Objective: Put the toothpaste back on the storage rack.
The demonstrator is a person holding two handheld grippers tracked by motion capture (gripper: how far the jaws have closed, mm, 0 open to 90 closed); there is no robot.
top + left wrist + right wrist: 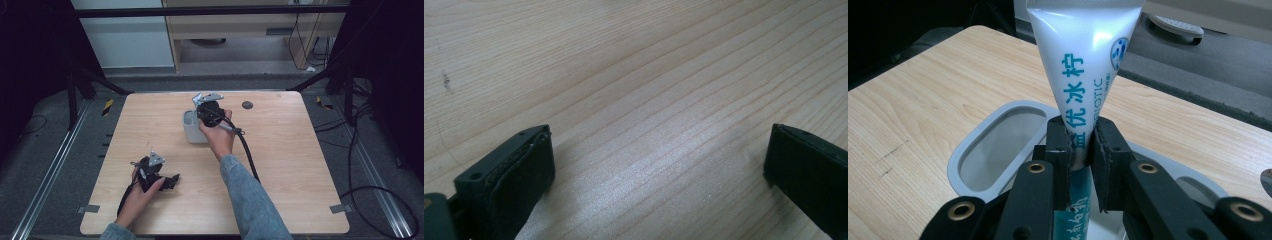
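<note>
A white toothpaste tube point(1080, 65) with blue lettering stands upright, its crimped flat end up, with my right gripper point(1081, 142) shut on its lower part. Under it is a pale grey holder point(998, 145) with oval compartments; the tube's lower end points down over it. From above, the right gripper point(209, 111) sits over that holder point(191, 131) at the table's middle back. My left gripper point(172, 181) rests near the front left, held low over the wood. Its two black fingers point(519, 175) stand wide apart above bare table, nothing between them.
The wooden table point(290, 170) has a small dark round spot point(247, 104) at the back right. A black cable point(247, 150) trails from the right gripper along the sleeve. Metal rails and loose cables lie on the floor around the table.
</note>
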